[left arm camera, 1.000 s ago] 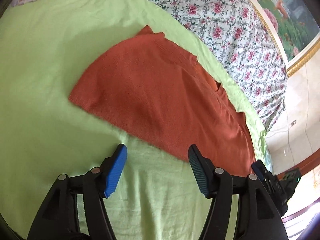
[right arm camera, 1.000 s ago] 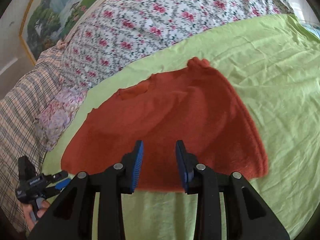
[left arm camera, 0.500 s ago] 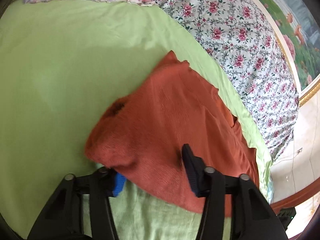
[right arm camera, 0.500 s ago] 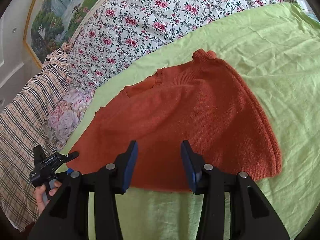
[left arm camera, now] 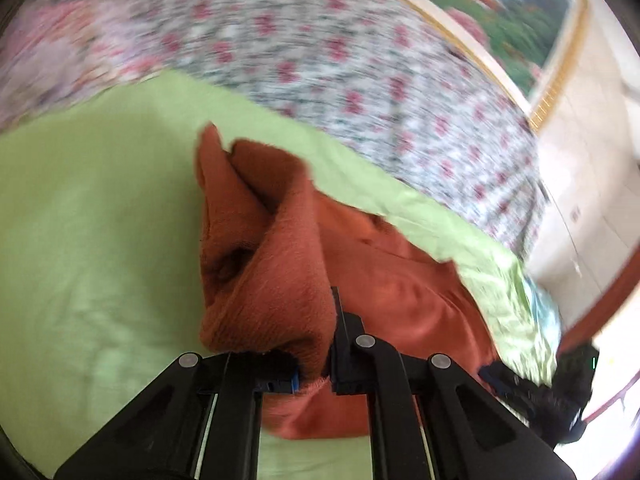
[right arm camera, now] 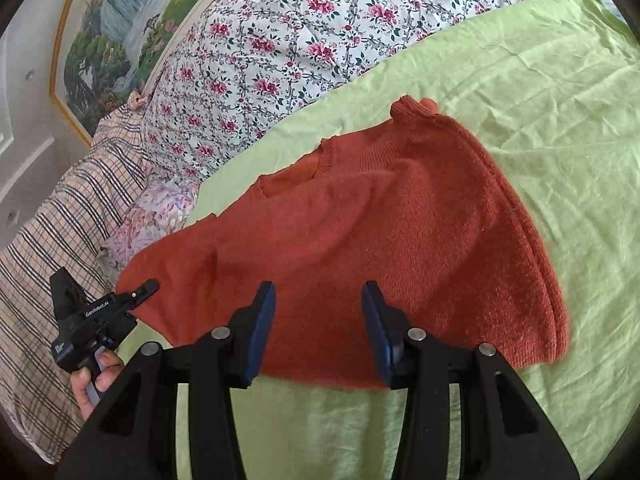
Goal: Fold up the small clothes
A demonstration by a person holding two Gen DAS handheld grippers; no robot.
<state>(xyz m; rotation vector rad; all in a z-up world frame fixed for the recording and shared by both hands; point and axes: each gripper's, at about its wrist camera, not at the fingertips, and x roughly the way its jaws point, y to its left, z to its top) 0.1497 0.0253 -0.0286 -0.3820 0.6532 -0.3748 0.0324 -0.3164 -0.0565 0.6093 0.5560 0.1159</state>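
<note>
Orange knitwear, a small rust-coloured sweater, is lying spread on a light green sheet that is covering the bed, its neckline pointing toward the floral quilt behind. One corner of the garment is bunching up inside the left gripper, whose jaws are standing pressed together on the knit; in the left wrist view the pinched cloth is rising in a thick fold over the black fingers while the rest of the sweater is trailing away to the right across the sheet. That view is blurring heavily. In the right wrist view the same tool is showing at the left edge, gripped by a person's hand, with its tip meeting the sweater's near left corner. The right gripper is hovering with its blue pads parted over the near hem, nothing pinched between them. A checked blanket is lying to the left of the sheet, and a framed landscape painting is hanging on the wall beyond the quilt.
</note>
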